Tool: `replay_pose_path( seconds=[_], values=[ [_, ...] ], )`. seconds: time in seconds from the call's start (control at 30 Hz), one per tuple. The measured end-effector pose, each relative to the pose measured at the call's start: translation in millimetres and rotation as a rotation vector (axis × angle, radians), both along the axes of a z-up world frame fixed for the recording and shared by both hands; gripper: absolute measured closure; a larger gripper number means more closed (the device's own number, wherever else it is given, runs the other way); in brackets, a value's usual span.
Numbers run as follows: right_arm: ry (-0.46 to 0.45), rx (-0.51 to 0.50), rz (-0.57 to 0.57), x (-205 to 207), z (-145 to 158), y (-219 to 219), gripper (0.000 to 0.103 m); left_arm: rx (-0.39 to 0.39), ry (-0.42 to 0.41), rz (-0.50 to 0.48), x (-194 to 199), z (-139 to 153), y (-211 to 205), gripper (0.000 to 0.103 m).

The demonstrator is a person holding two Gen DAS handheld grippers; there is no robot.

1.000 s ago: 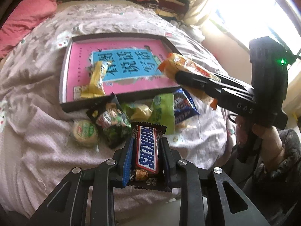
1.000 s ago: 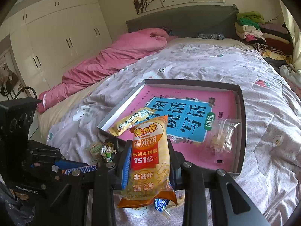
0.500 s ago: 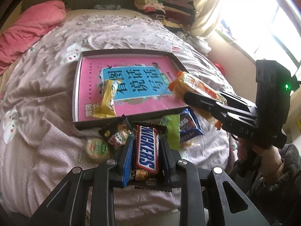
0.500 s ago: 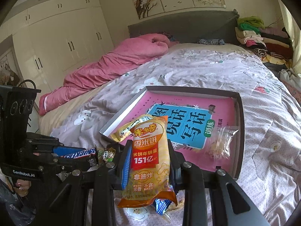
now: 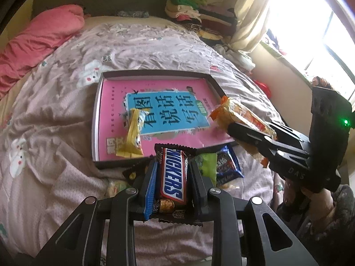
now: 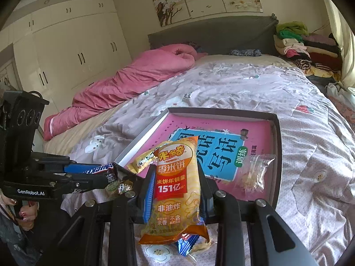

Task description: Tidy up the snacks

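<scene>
Both tongs are loaded, the left gripper pinching a chocolate bar and the right gripper pinching a rice cracker pack, each held above the tray's near edge, so the next move looks like reaching forward and letting go inside it.

Rice-cracker pack in right tool
</scene>
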State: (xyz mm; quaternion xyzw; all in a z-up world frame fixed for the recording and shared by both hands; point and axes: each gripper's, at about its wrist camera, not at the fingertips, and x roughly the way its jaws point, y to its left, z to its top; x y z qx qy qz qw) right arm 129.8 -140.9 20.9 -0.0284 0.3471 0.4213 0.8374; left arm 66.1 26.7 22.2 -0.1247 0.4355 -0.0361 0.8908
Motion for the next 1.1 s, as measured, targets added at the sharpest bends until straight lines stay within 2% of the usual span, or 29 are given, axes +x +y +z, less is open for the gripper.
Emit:
replay_pose_path(
  seconds=[0.3, 1.1],
  values=[
    [-0.013, 0.01, -0.022, 3, 5, -1, 0.07, 0.028, -0.02, 0.008, 9, 8, -3, 0.074],
    [-0.034, 0.074, -0.114, 21, 17, -14, 0.07, 0.009, -0.058, 0.032, 47, 17, -5, 0.074]
  ],
)
